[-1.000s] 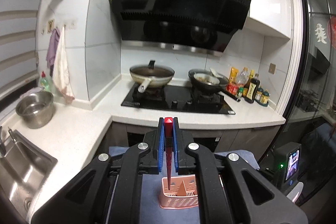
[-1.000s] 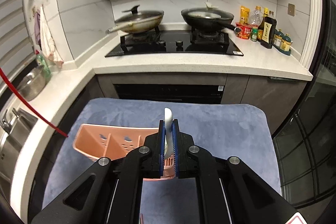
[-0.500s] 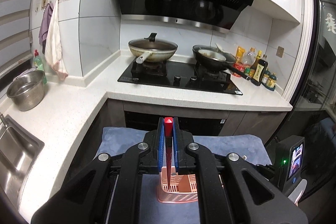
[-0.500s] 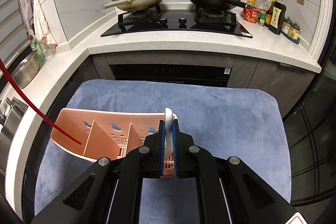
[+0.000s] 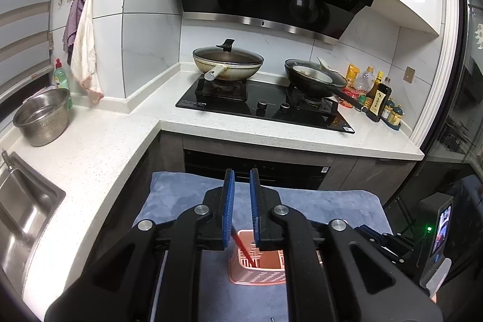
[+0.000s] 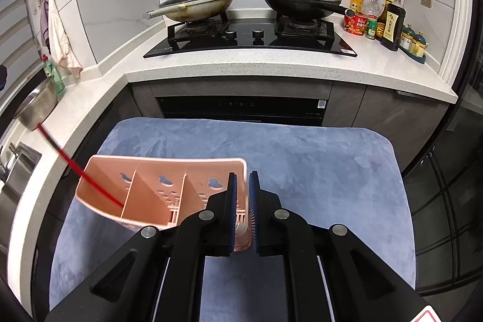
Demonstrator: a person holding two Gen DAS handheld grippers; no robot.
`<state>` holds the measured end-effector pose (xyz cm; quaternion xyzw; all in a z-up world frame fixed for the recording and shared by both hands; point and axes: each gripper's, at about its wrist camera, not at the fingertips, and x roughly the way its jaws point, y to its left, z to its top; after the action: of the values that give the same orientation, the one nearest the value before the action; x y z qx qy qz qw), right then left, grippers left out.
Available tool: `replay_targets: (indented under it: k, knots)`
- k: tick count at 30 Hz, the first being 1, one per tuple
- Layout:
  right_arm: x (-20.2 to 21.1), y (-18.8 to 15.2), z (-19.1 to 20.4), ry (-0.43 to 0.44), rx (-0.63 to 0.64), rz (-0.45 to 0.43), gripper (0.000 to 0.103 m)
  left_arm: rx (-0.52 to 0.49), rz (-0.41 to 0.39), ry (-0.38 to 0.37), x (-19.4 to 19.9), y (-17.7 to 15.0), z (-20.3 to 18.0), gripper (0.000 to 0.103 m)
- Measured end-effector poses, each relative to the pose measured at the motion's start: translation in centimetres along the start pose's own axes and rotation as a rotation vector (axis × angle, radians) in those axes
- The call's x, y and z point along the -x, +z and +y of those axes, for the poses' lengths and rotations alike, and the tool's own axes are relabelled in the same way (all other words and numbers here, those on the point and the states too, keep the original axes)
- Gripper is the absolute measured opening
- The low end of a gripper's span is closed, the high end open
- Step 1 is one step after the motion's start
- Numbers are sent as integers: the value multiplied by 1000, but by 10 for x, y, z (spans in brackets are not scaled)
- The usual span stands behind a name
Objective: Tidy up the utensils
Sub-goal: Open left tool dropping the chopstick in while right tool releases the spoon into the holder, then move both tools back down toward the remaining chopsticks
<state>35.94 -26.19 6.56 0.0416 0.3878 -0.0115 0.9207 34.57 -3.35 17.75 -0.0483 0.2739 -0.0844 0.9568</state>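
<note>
A pink slotted utensil holder [image 6: 163,189] stands on a blue cloth [image 6: 302,159]. A red chopstick [image 6: 78,168] leans out of its left compartment, tip down inside. In the left wrist view the holder [image 5: 256,272] lies just below my left gripper [image 5: 241,180]. Its jaws are opening, and the chopstick [image 5: 243,248] slants free in the gap, not pressed. My right gripper [image 6: 241,180] hangs over the holder's right end with its jaws opening. Only the holder's end wall shows between them. The pale utensil it held is hidden.
A white L-shaped counter [image 5: 99,147] wraps behind and to the left. It carries a hob [image 6: 250,41] with two lidded pans, sauce bottles [image 6: 389,23], a steel bowl [image 5: 42,119] and a sink [image 5: 18,213]. A small lit screen device [image 5: 437,227] stands to the right.
Both grippers sank toward the holder and their jaws parted. The red chopstick dropped out of the left grip and leans in the holder. The pale utensil has left the right jaws.
</note>
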Motion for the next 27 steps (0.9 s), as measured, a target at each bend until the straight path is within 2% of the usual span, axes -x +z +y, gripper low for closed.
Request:
replay_targets:
  k: [8, 12, 19, 22, 27]
  knots:
    - [32, -25, 4, 16, 9, -4, 11, -11, 8, 14, 28, -17, 5, 10]
    - [52, -46, 10, 26, 14, -4, 17, -18, 21, 26, 44, -35, 9, 10]
    - [81, -95, 21, 50, 32, 20, 18, -22, 82, 47, 73, -90, 21, 10]
    - [92, -125, 29, 46, 51, 37, 18, -41, 95, 78, 84, -115, 22, 10]
    - [104, -173, 35, 56, 49, 79, 18, -53, 155, 79, 98, -163, 28, 10]
